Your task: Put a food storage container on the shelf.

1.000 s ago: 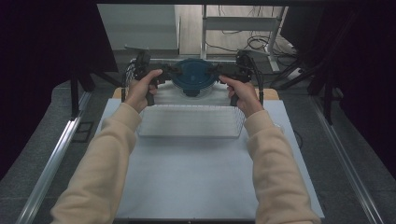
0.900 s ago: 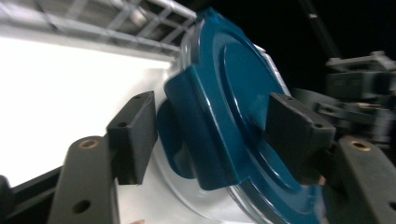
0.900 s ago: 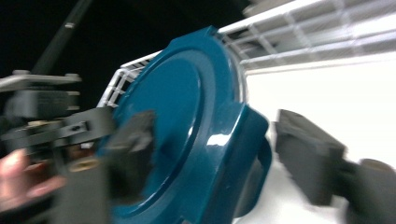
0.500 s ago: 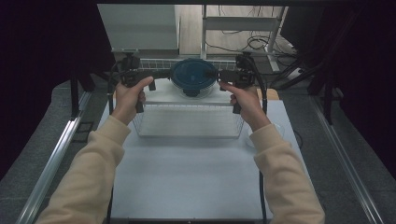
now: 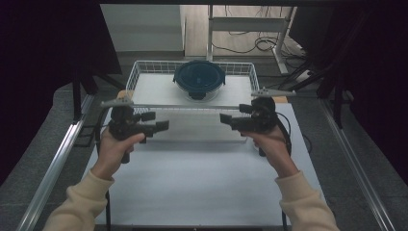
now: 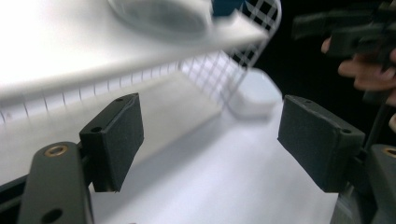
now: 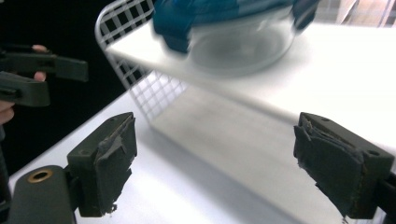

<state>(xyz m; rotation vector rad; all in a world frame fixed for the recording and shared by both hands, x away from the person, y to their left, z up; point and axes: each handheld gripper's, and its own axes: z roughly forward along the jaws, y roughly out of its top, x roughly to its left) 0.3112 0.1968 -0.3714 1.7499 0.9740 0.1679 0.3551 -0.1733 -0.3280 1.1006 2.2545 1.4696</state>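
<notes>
Both claws, the left claw and the right claw, are hovering open and empty, facing each other, while the wire basket holding the lidded bowl is lying just beyond them, long axis crosswise, equally near both.

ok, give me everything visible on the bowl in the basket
The bowl is round, clear and glass-like, closed by a dark blue lid with clip tabs at its rim. It sits upright on the white panel inside the white wire basket, toward the far side, near the middle. Contents can't be made out. Neither gripper touches it; both are open, on the near side of the basket.
</notes>
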